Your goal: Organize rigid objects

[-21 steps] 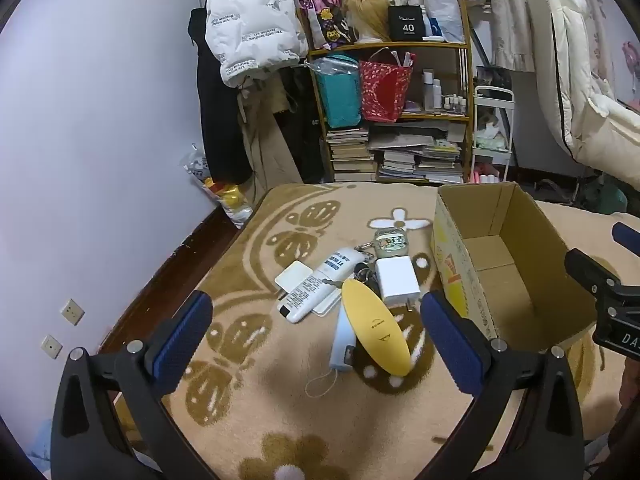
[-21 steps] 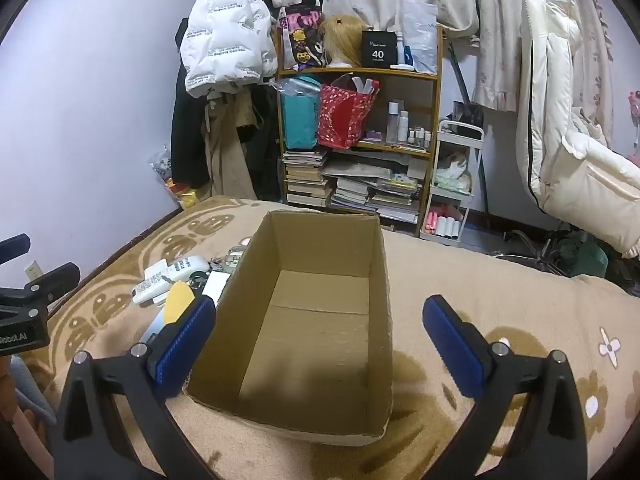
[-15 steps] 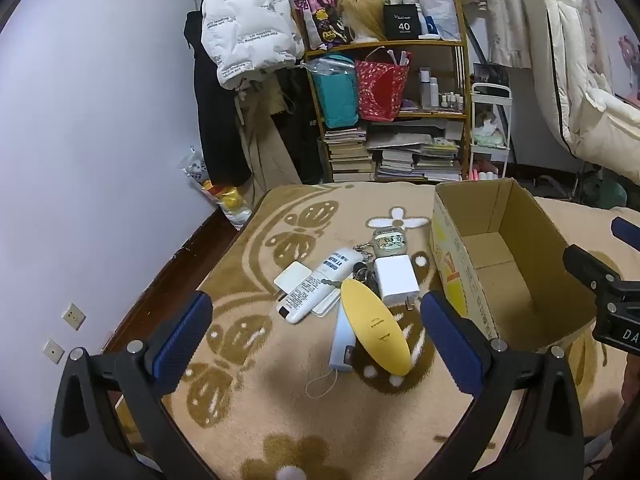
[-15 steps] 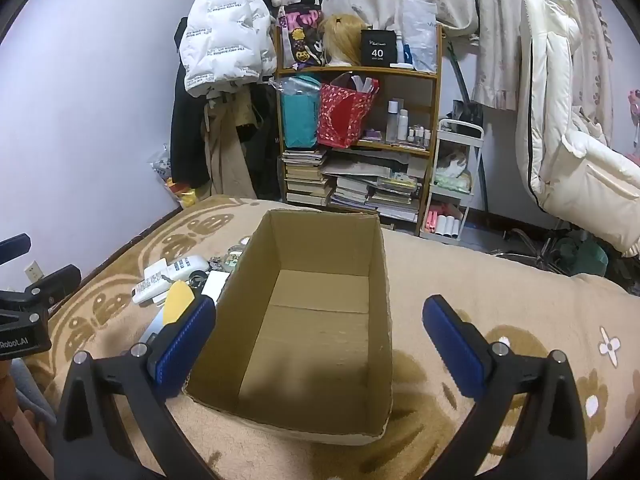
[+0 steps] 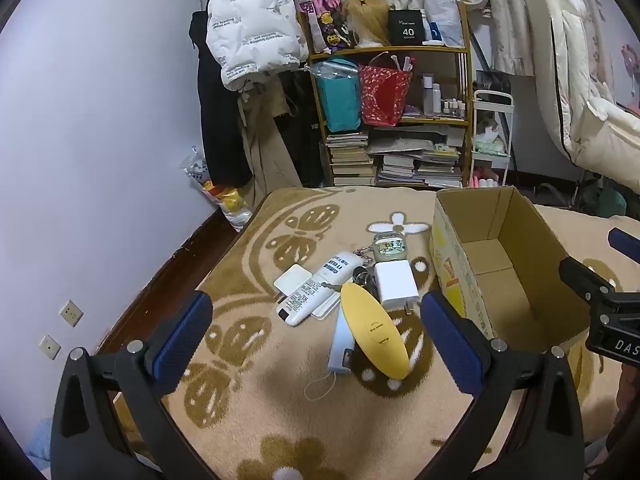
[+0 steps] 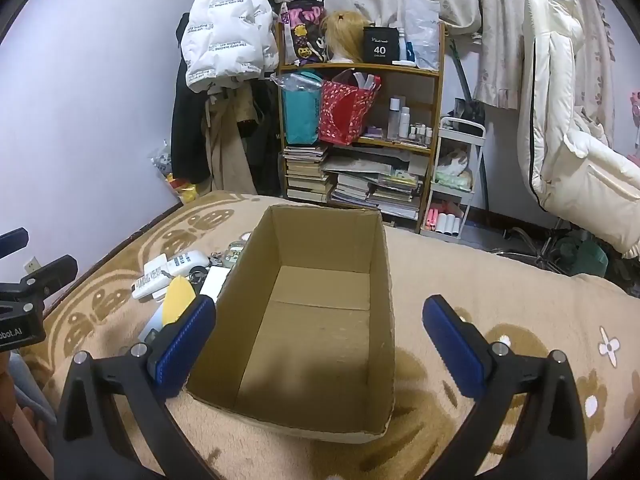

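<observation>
A pile of small items lies on the patterned blanket: a yellow oval case, a white remote, a white charger block, a pale blue device, a flat white card, keys and a small green case. An empty cardboard box stands to their right. My left gripper hovers open above and in front of the pile. My right gripper is open over the box, its fingers spanning the box's near end. The pile shows left of the box.
A wooden bookshelf with books, bags and bottles stands behind the bed. Coats hang at the back left. A white padded chair is at the right. The wall with sockets runs along the bed's left edge.
The left gripper has tilted very slightly; the pile and box sit almost where they were. The right gripper holds still over the box.
</observation>
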The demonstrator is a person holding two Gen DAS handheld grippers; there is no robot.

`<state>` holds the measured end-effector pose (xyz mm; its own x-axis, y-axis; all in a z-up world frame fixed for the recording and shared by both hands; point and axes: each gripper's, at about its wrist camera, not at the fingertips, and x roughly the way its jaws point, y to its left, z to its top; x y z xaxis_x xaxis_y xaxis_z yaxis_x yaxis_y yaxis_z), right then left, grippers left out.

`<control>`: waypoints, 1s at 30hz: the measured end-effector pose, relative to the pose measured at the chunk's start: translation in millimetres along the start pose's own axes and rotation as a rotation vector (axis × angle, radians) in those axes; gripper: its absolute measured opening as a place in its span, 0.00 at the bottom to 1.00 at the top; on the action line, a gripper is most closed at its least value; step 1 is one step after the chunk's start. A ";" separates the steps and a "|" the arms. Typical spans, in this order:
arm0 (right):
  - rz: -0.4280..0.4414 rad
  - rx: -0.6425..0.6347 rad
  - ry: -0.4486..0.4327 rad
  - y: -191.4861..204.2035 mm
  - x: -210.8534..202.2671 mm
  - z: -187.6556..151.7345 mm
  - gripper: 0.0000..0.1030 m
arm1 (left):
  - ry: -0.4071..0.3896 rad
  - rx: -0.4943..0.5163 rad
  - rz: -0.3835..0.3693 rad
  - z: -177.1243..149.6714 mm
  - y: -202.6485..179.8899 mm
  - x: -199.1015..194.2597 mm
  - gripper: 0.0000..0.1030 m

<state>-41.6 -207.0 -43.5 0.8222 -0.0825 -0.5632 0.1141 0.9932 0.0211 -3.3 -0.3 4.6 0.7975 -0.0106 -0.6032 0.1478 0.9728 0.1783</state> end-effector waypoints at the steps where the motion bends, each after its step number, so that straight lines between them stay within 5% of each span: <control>1: 0.000 -0.001 0.000 0.0 -0.3 0.5 1.00 | 0.001 0.002 0.000 0.1 -0.2 0.3 1.00; 30: -0.002 -0.005 0.006 -0.2 0.2 0.3 1.00 | 0.029 0.020 -0.006 -5.7 -6.1 9.8 1.00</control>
<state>-41.3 -207.3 -43.4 0.8189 -0.0840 -0.5678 0.1131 0.9935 0.0161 0.3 -5.1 -6.8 0.7791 -0.0091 -0.6268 0.1641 0.9680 0.1900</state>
